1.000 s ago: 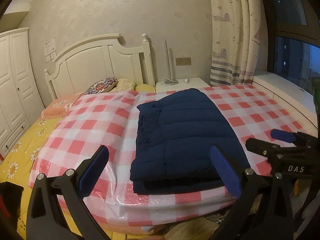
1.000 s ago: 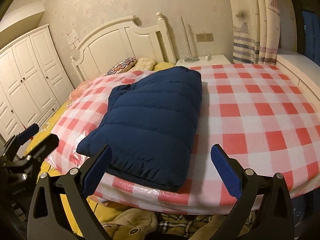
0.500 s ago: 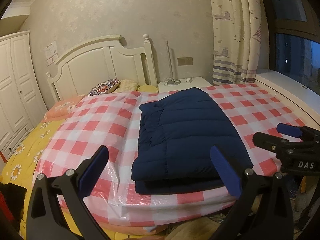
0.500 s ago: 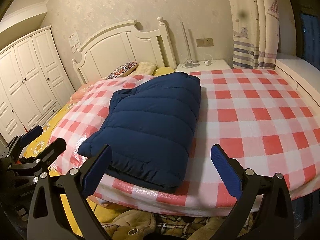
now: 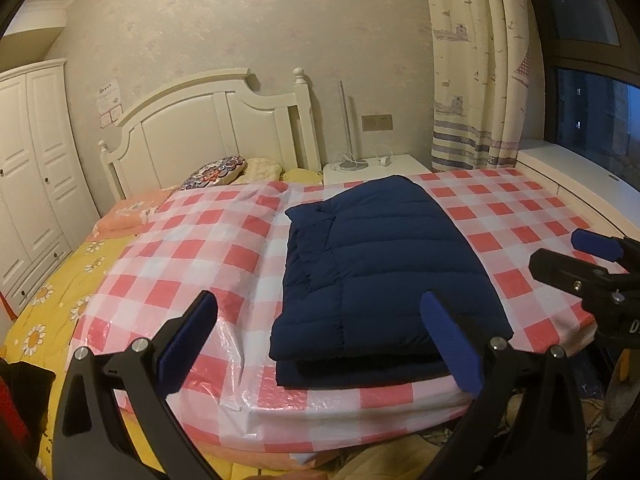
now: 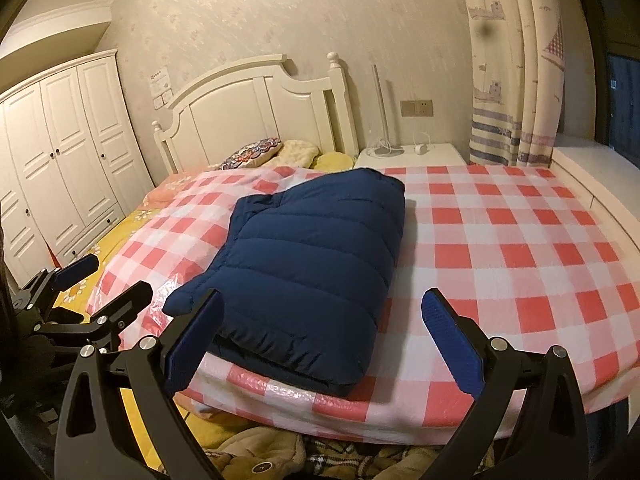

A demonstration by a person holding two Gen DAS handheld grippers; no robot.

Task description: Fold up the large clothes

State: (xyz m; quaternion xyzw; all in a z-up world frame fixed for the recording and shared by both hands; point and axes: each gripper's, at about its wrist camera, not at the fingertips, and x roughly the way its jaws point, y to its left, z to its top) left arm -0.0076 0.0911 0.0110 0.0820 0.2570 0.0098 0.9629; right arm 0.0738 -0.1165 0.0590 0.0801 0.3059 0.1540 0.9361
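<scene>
Folded navy jacket (image 5: 384,276) laid at frame centre on checked bed (image 5: 208,248), left gripper (image 5: 320,344) and right gripper (image 6: 320,340) held wide apart, empty, at lower frame edge

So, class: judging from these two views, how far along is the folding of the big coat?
Done: the navy puffer jacket lies folded in a layered rectangle on the checked cover. In hand: nothing; the left gripper and right gripper are open, short of the bed. Left: perhaps another fold, or the clothes heaped on the floor.

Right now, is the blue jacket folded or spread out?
Folded: the blue jacket lies as a compact rectangle, with stacked layers at its near edge.
</scene>
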